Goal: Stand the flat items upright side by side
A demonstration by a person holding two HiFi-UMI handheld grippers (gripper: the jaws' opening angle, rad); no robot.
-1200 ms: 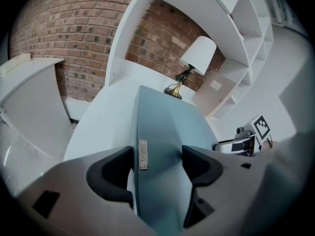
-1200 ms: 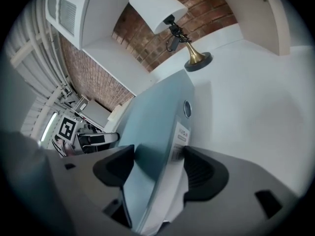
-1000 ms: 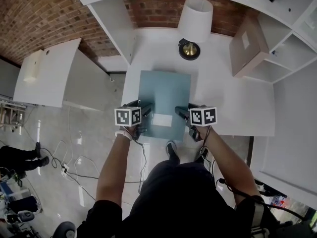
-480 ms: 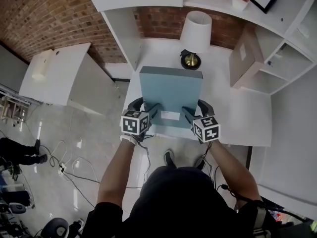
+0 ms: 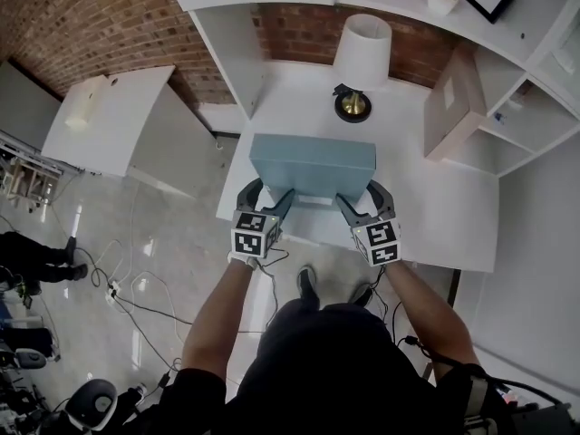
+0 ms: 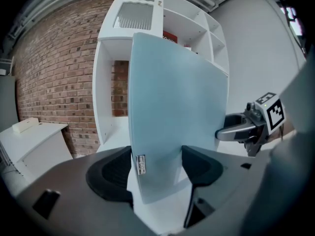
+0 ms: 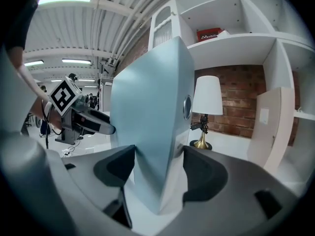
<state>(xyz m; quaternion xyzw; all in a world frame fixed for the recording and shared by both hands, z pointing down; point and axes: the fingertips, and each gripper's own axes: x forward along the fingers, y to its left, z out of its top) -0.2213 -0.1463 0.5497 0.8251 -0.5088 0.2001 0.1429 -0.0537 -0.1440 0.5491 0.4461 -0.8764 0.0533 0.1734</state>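
A flat pale-blue box (image 5: 313,166) is tipped up on edge above the white desk (image 5: 435,216), its broad face turned toward me. My left gripper (image 5: 272,204) is shut on its lower left part, and my right gripper (image 5: 356,205) is shut on its lower right part. In the left gripper view the box (image 6: 177,102) stands between the left gripper's (image 6: 157,167) pads, with a small label on its edge. The right gripper view shows the box (image 7: 147,107) pinched between the right gripper's (image 7: 155,167) pads. A beige flat box (image 5: 450,93) leans upright in the right shelf bay.
A white-shaded lamp (image 5: 362,54) on a brass base stands on the desk behind the blue box. Shelf uprights (image 5: 237,48) flank the desk on the left and right. A white side table (image 5: 109,120) sits to the left, and cables lie on the floor.
The blue box lay flat on the desk a second ago. Both grippers have since tipped it up onto its edge and drawn toward the desk's near edge.
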